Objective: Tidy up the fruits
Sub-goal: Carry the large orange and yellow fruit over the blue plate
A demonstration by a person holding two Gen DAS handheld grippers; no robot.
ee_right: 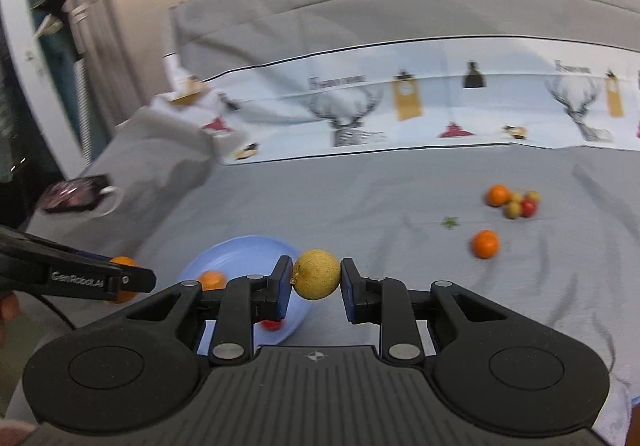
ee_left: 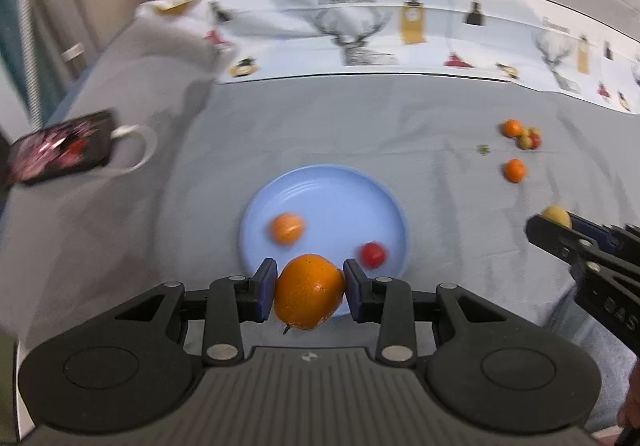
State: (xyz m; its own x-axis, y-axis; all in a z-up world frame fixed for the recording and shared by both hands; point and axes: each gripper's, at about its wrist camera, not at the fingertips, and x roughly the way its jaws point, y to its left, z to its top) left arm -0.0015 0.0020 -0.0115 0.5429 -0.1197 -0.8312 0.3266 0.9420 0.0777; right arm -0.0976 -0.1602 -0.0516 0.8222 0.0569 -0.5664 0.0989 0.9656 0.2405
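- Left gripper (ee_left: pixel 310 290): blue pads pinch a large round orange (ee_left: pixel 309 291), held above the near rim of the light-blue round plate (ee_left: pixel 344 190).
- Right gripper (ee_right: pixel 316 280): pinches a small rough yellow-brown round fruit (ee_right: pixel 317 274), held above the grey bedsheet (ee_right: pixel 380 186), just right of the plate.
- On the plate: small orange mandarin (ee_left: pixel 288 228), small red fruit (ee_left: pixel 373 255), apart.
- On the sheet, far right: lone mandarin (ee_left: pixel 515 170); cluster of small fruits (ee_left: pixel 522 134) behind it.
- Left edge: dark phone (ee_left: pixel 60 146) with white cable.
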